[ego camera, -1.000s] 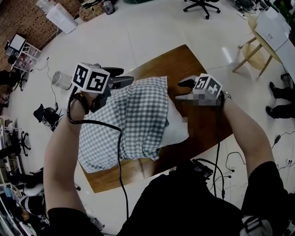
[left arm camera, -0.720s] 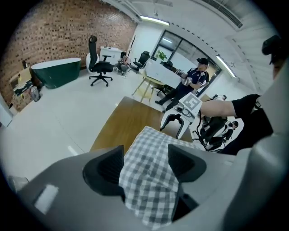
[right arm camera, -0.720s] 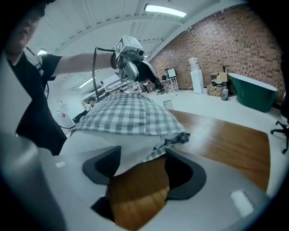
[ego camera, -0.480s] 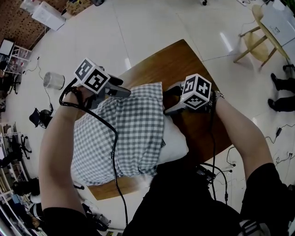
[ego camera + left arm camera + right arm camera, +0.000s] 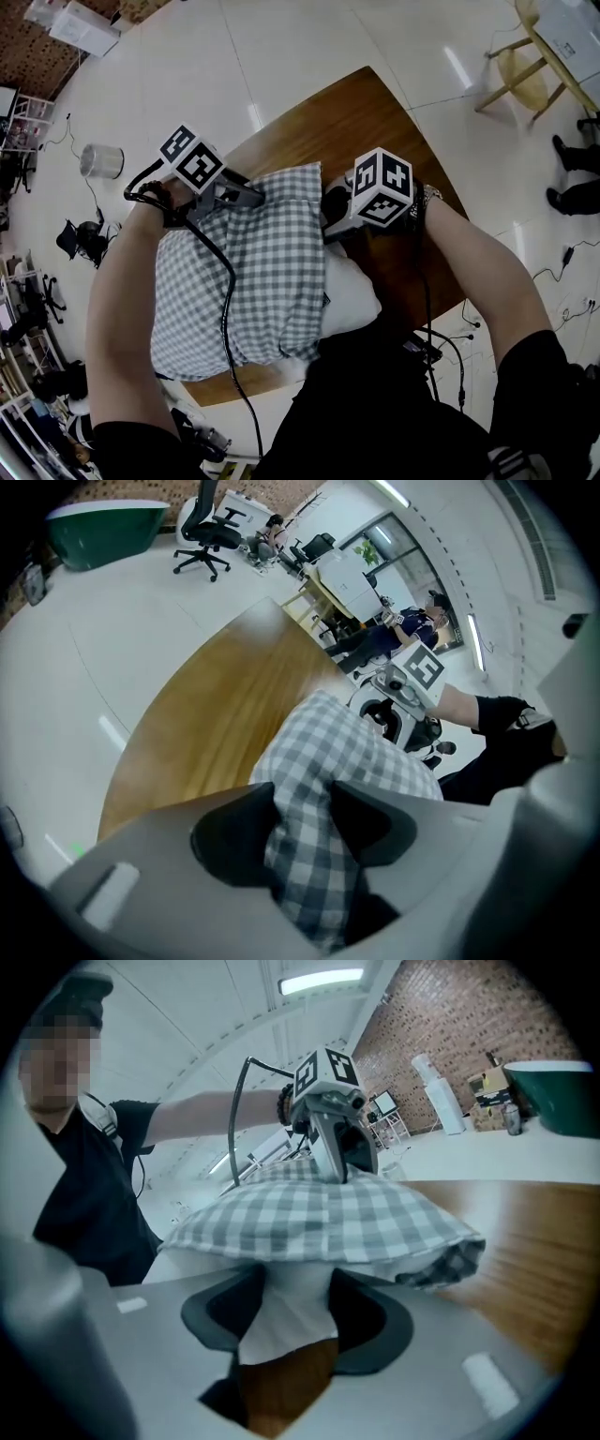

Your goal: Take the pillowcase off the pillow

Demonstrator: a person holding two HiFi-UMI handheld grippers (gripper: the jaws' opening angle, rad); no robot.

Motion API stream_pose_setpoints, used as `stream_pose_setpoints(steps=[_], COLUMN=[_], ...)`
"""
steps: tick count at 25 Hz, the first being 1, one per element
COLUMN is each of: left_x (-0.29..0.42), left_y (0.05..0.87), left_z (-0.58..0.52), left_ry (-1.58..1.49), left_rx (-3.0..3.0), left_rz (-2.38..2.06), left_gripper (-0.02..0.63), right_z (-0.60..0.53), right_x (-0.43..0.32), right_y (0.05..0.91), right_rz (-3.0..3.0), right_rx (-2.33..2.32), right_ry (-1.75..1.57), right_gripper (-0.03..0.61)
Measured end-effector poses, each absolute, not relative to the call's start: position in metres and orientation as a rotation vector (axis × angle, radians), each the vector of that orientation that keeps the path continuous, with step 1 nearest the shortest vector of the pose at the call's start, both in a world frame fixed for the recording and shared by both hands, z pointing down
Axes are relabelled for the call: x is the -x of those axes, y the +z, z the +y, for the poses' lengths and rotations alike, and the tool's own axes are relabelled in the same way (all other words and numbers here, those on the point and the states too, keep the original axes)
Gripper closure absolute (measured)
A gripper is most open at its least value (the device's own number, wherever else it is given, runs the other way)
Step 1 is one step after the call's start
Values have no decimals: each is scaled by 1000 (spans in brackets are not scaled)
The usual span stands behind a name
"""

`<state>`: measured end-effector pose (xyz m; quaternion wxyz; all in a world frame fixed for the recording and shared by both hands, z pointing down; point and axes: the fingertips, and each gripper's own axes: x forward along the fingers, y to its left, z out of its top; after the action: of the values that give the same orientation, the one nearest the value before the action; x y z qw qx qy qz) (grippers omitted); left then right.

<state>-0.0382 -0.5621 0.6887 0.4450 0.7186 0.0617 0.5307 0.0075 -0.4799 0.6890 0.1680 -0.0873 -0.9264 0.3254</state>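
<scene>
just closed tight: left gripper (image 5: 248, 194) grasping the checked pillowcase (image 5: 253, 281), right gripper (image 5: 330, 214) grasping the bare pillow (image 5: 349, 295); set for pulling apart.

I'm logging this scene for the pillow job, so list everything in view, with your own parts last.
pillowcase: one, grey-and-white check, over the pillow on the table
pillow: one, white, sticking out of the pillowcase's right side
table: one, brown wood, under the pillow
clear container: one, transparent, on the floor at far left
wooden chair: one, pale wood, on the floor at upper right
office chair: one, black, on the floor beyond the table
tub: one, dark green, at the room's edge
left tongs: one, grey, jaws just closed on the pillowcase
right tongs: one, grey, jaws just closed on the pillow
arms: two, bare, black sleeves
</scene>
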Motion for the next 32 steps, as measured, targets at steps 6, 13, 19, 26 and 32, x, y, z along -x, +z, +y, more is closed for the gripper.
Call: stream_pose_setpoints(steps=[6, 13, 19, 26, 32], left_x=[44, 77, 83, 132, 169], left_y=[677, 654, 641, 627, 623], left_z=[-572, -573, -570, -571, -562], left_ry=[1262, 1320, 1336, 1514, 1439], left_rx=[-1832, -1915, -1946, -1943, -1916], left_rz=[26, -134, -217, -383, -461], left_gripper=[492, 595, 601, 608, 608], right_z=[-471, -456, -445, -422, -413], right_x=[-19, -22, -30, -26, -42], right_y=[681, 651, 627, 583, 567], right_rz=[-2630, -2593, -2573, -2549, -2516], right_rx=[78, -130, -207, -303, -371], right_ry=[748, 474, 378, 207, 153], right_gripper=[545, 555, 557, 561, 560])
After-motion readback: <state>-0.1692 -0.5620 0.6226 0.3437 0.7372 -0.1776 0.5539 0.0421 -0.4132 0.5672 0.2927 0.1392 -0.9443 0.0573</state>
